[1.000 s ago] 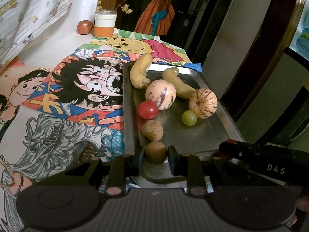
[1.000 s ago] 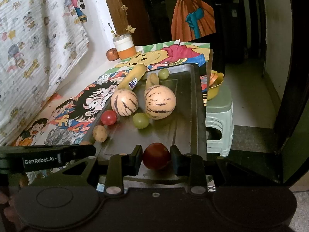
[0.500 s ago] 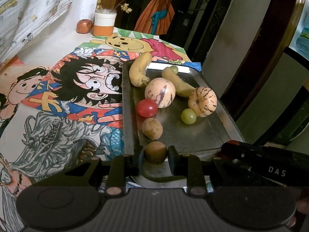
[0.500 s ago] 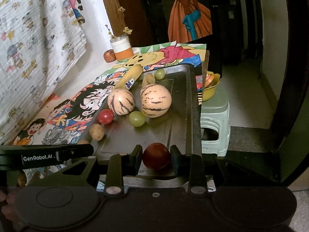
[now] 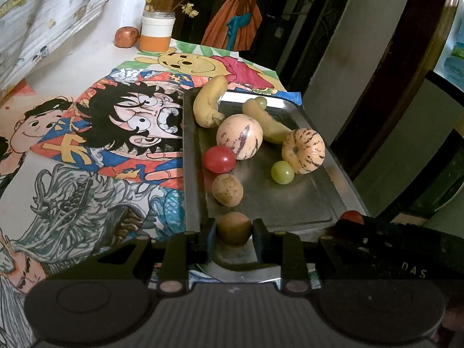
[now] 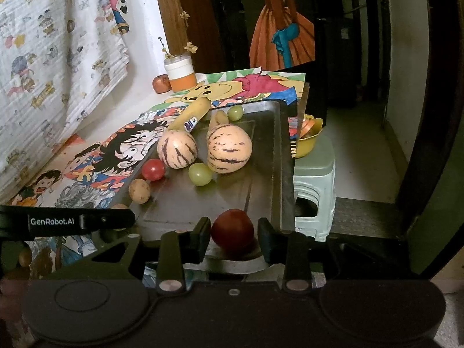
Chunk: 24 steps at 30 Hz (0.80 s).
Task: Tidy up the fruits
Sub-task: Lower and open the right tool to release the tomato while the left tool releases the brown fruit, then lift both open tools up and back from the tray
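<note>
A metal tray [image 5: 290,203] holds two bananas [image 5: 210,101], two striped melons [image 5: 239,136], a red tomato [image 5: 219,159], a green grape [image 5: 282,172] and a brown spotted fruit [image 5: 227,189]. My left gripper [image 5: 234,229] is shut on a small brown fruit [image 5: 234,227] over the tray's near left corner. My right gripper [image 6: 233,230] holds a dark red fruit [image 6: 232,229] between its fingers over the tray's near right edge [image 6: 278,174]; small gaps show at each side, so its grip is unclear.
The tray lies on cartoon drawings [image 5: 101,133] covering the table. An orange and white jar [image 5: 156,30] and a reddish fruit [image 5: 126,36] stand at the far wall. A green stool [image 6: 314,174] with a yellow bowl [image 6: 308,136] stands right of the table.
Both grippers have drawn slightly back and up from the tray while holding their fruits. The fruits on the tray have not moved.
</note>
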Motion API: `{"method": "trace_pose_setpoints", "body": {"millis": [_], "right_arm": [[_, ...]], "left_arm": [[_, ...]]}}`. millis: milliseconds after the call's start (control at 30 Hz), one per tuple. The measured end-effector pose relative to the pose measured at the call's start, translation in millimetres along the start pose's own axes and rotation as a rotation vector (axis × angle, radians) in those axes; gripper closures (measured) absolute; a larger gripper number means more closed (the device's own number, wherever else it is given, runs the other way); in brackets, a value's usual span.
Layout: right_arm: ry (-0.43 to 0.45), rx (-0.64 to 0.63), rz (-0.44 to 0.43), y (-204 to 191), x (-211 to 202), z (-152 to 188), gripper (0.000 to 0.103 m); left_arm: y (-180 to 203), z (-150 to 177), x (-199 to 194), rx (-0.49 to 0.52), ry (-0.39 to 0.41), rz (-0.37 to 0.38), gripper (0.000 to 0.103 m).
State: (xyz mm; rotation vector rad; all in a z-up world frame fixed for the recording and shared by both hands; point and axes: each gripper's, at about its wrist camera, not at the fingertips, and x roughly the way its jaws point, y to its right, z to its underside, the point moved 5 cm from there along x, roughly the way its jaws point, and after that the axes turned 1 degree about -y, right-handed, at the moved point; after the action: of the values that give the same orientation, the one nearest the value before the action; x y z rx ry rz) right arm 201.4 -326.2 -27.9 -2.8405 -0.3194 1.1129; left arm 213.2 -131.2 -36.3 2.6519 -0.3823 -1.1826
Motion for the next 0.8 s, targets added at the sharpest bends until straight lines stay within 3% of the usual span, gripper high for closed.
{"method": "trace_pose_setpoints", "body": {"millis": [333,633,800], "right_arm": [[0.031,-0.028,0.024,-3.7,-6.5,2.2,0.059],[0.056,-0.038,0.042,-6.8,-12.4,3.5,0.054],[0.072,-0.044,0.059,-8.7,-16.6,4.4,0.047]], "left_arm": [[-1.5,-4.1,-7.8,-0.013,0.016,-0.005,0.07],[-4.4,-8.3,-18.0,-0.017,0.053,-0.025,0.058],[-4.5,-7.6,-22.2,-0.012,0.069,-0.036,0.05]]}}
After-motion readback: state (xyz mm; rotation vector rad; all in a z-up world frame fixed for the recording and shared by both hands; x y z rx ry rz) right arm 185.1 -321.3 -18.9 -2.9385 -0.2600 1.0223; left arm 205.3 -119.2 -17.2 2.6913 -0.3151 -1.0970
